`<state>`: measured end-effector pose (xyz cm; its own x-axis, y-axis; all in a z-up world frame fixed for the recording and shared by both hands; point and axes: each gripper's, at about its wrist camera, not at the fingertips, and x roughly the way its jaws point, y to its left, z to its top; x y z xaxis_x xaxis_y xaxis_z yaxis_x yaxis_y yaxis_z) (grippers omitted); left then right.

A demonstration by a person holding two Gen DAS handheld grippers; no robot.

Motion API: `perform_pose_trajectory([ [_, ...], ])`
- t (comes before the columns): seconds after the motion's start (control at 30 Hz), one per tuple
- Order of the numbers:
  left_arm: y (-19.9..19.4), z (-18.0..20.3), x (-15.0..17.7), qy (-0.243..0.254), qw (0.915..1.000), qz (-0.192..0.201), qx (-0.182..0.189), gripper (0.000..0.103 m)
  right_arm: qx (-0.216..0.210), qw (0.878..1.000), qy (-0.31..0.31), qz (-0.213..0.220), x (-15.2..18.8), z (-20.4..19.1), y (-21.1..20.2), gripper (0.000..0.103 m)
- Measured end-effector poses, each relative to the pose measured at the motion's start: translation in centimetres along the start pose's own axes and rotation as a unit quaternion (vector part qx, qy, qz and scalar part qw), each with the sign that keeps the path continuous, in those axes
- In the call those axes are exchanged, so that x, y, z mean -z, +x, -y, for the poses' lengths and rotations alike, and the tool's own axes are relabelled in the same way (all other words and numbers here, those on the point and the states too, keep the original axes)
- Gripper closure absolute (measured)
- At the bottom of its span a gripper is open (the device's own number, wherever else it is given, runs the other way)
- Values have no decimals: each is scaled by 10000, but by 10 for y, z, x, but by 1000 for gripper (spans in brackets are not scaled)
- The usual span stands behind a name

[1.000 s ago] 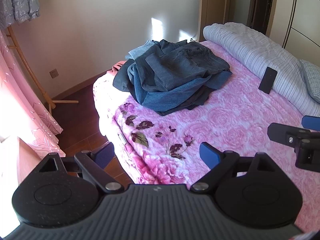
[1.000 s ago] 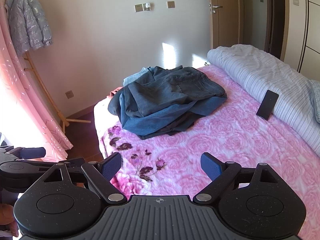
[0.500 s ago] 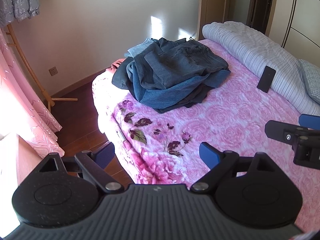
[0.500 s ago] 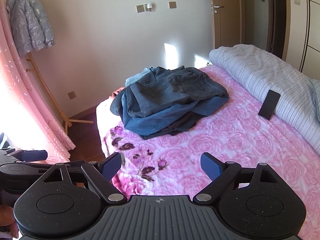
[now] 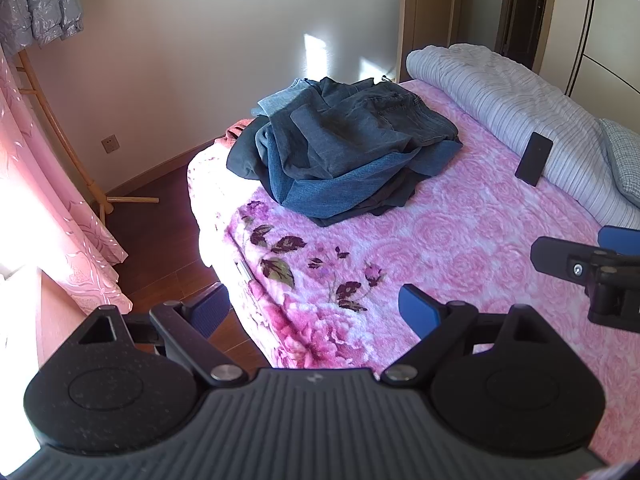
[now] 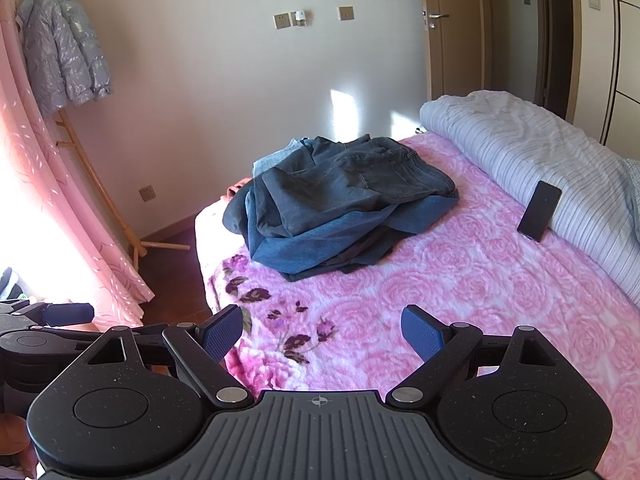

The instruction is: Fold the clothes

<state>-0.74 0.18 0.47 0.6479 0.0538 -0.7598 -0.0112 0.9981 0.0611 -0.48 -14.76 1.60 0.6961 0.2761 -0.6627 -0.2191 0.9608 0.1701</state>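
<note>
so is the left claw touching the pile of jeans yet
Apart. The left wrist view shows the open left claw at the near bed edge, with bare pink blanket between it and the pile of jeans.

A home bedroom — bed (image 6: 460, 300), curtains (image 6: 48, 216), wardrobe (image 6: 628, 40).

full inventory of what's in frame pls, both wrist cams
jeans pile: several pieces, exact count unclear, blue and dark denim, heaped on the far part of the bed
blanket: 1, pink rose print, covering the bed
quilt: 1, pale striped, rolled along the bed's right side
phone: 1, black, leaning against the quilt
puffer jacket: 1, silver-grey, hung on the rack at left
coat rack: 1, wooden, beside the curtain
curtain: pink, left edge
door: 1, brown, back wall
left gripper: open, empty, over the bed's near corner
right gripper: open, empty, over the blanket
</note>
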Motion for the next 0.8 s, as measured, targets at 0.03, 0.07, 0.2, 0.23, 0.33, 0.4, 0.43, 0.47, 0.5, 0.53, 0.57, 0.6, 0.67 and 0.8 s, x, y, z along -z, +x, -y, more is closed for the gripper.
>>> perform_pose_trajectory([
  [0.03,0,0,-1,0,10000,-3,3,13,3,10000,0,1,0,0,0,14],
  [0.07,0,0,0,1,10000,-3,4,13,5,10000,1,2,1,0,0,14],
  [0.2,0,2,3,-12,10000,1,4,13,9,10000,10,-4,2,2,-2,14],
  [0.23,0,2,3,-17,10000,0,4,13,9,10000,14,-9,2,2,-2,14],
  [0.33,1,2,4,-33,10000,-2,-12,13,-2,10000,11,-25,1,5,-1,14],
  [0.4,1,2,5,-48,10000,-2,-30,13,-20,10000,9,-38,0,6,1,14],
  [0.43,2,2,5,-55,10000,-3,-45,13,-30,10000,3,-42,0,6,1,14],
  [0.47,2,1,5,-68,10000,-6,-57,13,-41,10000,-2,-46,0,6,2,14],
  [0.5,2,-1,5,-89,9999,-10,-68,13,-53,10000,-6,-49,0,6,2,14],
  [0.53,3,-1,5,-112,9999,-13,-84,13,-65,10000,-13,-51,0,6,3,14],
  [0.57,3,-2,5,-131,9999,-15,-100,13,-76,10000,-25,-52,0,6,4,14],
  [0.6,4,-3,5,-145,9998,-21,-114,13,-88,9999,-36,-55,0,7,4,14],
  [0.67,5,-3,5,-168,9998,-32,-136,13,-106,9999,-44,-73,0,8,6,14],
  [0.8,8,-3,4,-208,9996,-75,-161,13,-107,9999,-31,-120,0,15,9,14],
])
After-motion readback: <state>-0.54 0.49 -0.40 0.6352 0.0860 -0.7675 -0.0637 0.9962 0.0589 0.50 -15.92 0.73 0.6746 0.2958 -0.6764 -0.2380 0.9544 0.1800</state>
